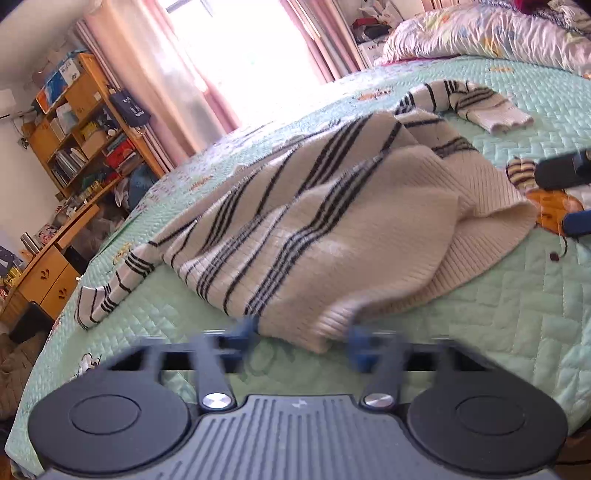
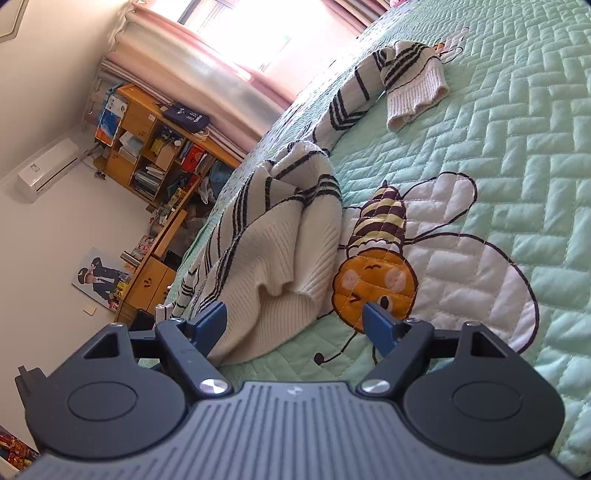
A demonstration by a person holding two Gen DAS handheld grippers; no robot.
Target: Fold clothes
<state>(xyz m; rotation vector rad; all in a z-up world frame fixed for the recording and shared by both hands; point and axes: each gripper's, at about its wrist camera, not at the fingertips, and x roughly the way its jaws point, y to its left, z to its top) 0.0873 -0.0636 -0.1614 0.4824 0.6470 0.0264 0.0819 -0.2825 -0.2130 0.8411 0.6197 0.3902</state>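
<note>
Loosely rumpled, striped cream sweater (image 1: 314,229); left tongs (image 1: 301,334) and right tongs (image 2: 295,326) released.

Your sweater (image 1: 314,221) lies on the bed (image 1: 498,314); pillows (image 1: 480,33) lie behind it, shelves (image 1: 85,122) stand to its left.

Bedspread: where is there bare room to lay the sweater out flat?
Bare bedspread lies right of the sweater, between the far cuff and the bee print. A narrower bare strip borders the near hem, by the left gripper. The far end, under the duvet, is crowded.
</note>
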